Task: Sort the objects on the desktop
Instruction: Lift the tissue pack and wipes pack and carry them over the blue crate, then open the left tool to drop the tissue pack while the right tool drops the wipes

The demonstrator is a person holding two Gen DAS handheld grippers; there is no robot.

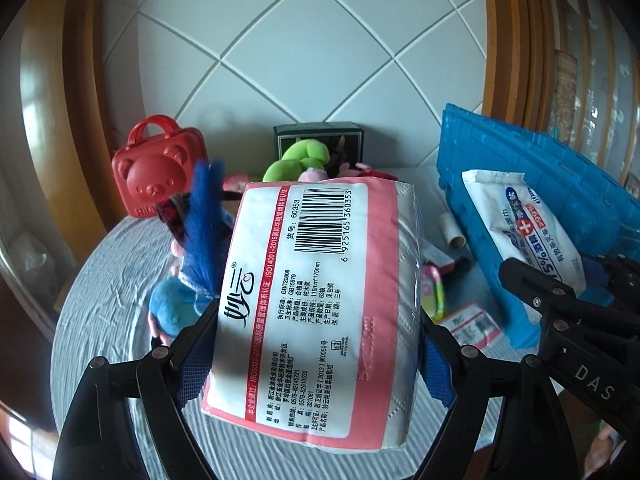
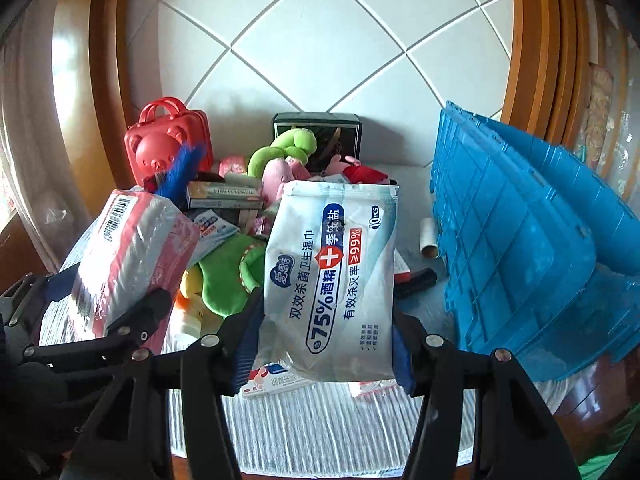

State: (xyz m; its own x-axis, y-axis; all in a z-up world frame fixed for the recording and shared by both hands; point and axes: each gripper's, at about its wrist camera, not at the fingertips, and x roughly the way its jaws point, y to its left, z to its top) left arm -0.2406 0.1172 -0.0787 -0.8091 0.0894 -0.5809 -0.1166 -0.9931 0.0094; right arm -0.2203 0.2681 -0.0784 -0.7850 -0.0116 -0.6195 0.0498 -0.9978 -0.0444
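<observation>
My left gripper (image 1: 316, 356) is shut on a pink tissue pack (image 1: 320, 300) with a barcode label and holds it above the table. It also shows in the right wrist view (image 2: 132, 256) at the left. My right gripper (image 2: 324, 344) is shut on a white and blue wet wipes pack (image 2: 332, 280) and holds it up. The wipes pack also shows in the left wrist view (image 1: 524, 224) at the right, in front of the blue crate (image 1: 532, 200).
A round table with a white ribbed cloth (image 2: 320, 428) carries a pile of plush toys (image 2: 288, 148), small boxes (image 2: 224, 194), a red bear case (image 2: 168, 144), a dark box (image 2: 320, 128) and a paper roll (image 2: 429, 236). The blue folding crate (image 2: 520, 240) stands at the right.
</observation>
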